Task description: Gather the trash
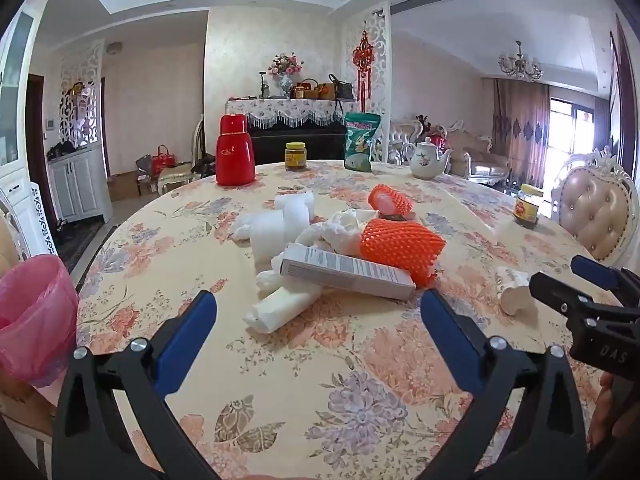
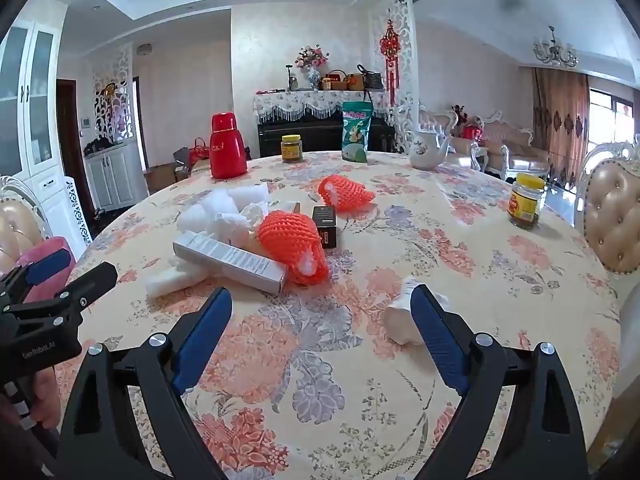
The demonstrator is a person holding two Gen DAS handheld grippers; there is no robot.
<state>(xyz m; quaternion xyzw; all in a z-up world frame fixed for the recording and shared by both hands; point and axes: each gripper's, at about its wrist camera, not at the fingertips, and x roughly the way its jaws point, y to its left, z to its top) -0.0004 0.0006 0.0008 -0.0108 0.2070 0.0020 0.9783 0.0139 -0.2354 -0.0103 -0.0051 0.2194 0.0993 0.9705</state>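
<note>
Piled mid-table: grey carton (image 1: 347,273) lying flat, orange foam net (image 1: 401,246) against it, white foam wraps (image 1: 280,228) behind. Second orange net (image 2: 346,193) farther back, black box (image 2: 324,227) beside it. Lone white wad (image 2: 400,320) near the front edge.

Home dining room: chandelier (image 1: 520,65), sofa (image 1: 476,148).

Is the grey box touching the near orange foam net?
Touching. In the right wrist view the grey box ends right against the near orange foam net, no tablecloth between them.
</note>
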